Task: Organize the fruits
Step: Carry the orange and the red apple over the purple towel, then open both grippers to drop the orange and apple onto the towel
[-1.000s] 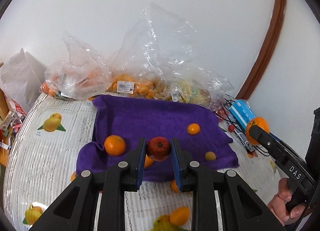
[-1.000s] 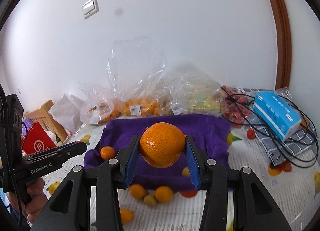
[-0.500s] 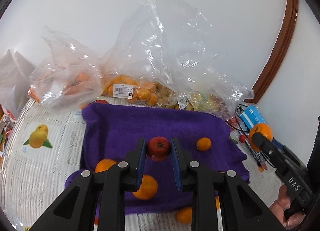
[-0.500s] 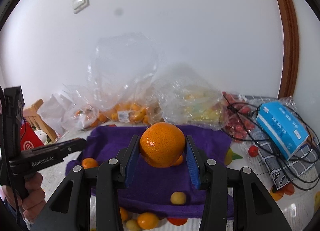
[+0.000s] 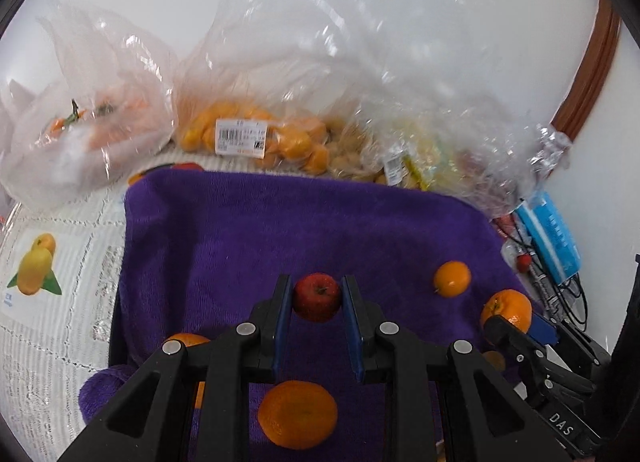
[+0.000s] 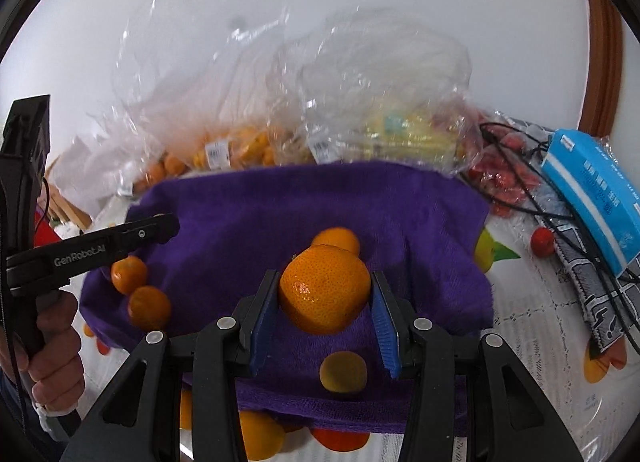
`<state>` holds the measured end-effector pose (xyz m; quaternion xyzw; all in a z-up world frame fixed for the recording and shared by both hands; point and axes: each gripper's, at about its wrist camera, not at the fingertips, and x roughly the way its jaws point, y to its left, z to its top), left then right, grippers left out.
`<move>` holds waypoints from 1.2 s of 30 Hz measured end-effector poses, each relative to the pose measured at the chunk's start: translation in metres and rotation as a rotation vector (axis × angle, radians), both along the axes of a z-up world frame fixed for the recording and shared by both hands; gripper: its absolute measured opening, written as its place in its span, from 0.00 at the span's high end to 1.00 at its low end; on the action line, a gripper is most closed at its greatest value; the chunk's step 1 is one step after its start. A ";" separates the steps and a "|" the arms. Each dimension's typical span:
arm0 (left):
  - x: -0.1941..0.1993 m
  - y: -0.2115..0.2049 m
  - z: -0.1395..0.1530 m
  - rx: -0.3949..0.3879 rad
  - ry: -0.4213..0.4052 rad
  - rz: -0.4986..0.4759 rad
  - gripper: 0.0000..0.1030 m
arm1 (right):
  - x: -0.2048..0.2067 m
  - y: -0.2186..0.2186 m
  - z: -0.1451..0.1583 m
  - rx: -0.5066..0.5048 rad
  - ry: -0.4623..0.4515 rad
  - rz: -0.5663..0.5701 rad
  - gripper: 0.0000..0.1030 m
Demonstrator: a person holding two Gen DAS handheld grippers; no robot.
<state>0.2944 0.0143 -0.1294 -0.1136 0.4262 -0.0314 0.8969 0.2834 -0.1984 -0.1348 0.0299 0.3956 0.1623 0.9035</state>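
1. Carrying fruit over the purple towel (image 5: 304,221): the left gripper (image 5: 317,298) clamps a small red apple (image 5: 317,297), the right gripper (image 6: 325,292) clamps a large orange (image 6: 325,289).
2. Judging progress: a few oranges already lie on the towel; several fruits sit off its near edge.
3. Leaving room: the towel's middle is bare; plastic bags (image 5: 280,73) crowd its far edge.

Bags of fruit (image 5: 248,137) lie behind the towel (image 5: 280,229); the box (image 6: 592,185) sits right of it
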 end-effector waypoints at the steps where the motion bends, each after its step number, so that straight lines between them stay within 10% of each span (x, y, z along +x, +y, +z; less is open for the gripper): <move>1: 0.001 0.000 -0.004 -0.002 0.009 -0.001 0.77 | 0.000 0.000 -0.002 -0.001 0.005 0.001 0.57; 23: 0.004 -0.011 -0.024 0.029 0.048 -0.007 0.77 | -0.007 0.005 -0.011 -0.045 -0.007 0.008 0.54; 36: -0.014 0.004 -0.007 0.022 -0.024 0.055 0.57 | -0.030 0.006 0.016 -0.028 -0.124 -0.002 0.46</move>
